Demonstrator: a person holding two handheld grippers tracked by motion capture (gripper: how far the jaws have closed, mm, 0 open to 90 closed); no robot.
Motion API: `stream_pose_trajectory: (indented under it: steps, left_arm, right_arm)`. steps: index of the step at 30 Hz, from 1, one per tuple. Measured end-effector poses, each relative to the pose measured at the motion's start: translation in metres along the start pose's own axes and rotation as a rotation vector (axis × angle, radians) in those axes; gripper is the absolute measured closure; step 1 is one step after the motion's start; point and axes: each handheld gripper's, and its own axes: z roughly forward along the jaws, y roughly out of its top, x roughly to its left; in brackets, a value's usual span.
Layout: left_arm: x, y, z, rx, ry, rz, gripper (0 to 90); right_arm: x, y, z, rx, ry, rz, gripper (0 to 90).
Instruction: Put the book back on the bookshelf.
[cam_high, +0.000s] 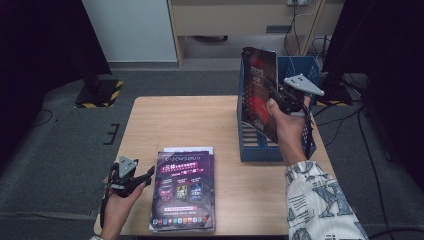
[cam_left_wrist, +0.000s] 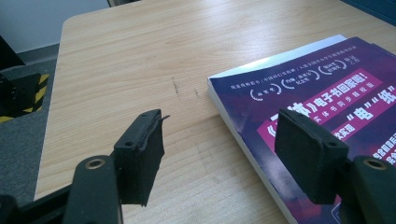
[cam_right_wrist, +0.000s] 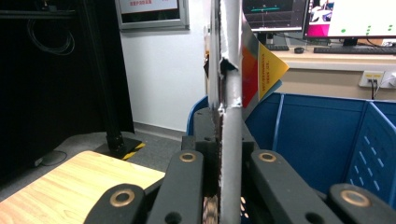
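Magazine (cam_high: 260, 90) with a dark red cover stands upright, pinched at its edge by the right gripper (cam_high: 280, 97), whose jaws are clamped tight on it. It is held over the blue file rack (cam_high: 250, 145), with its lower end down inside the rack's near compartment. In the right gripper view the magazine's edge (cam_right_wrist: 229, 116) runs straight up between the two black jaws, the rack's blue walls behind it. The rack sits at the far right of the wooden table (cam_high: 180, 120). Well apart from the rack, at the table's near edge, lies a stack of purple booklets (cam_high: 183, 190), flat and face up. Just beside that stack, on the side away from the rack, the left gripper (cam_high: 142, 177) hovers with its jaws apart and nothing between them, its right pad (cam_left_wrist: 310, 154) over the booklets' corner.
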Motion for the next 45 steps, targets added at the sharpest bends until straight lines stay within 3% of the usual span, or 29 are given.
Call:
stream_pose_trajectory:
  steps: [23, 45]
  left_arm:
    - [-0.001, 0.0, 0.002, 0.004, -0.005, 0.001, 32.5]
    - [-0.002, -0.001, 0.004, 0.01, -0.009, 0.002, 32.2]
  right_arm:
    - [0.004, -0.024, 0.012, -0.052, 0.068, 0.01, 86.7]
    - [-0.002, -0.047, 0.014, -0.072, 0.083, 0.042, 86.6]
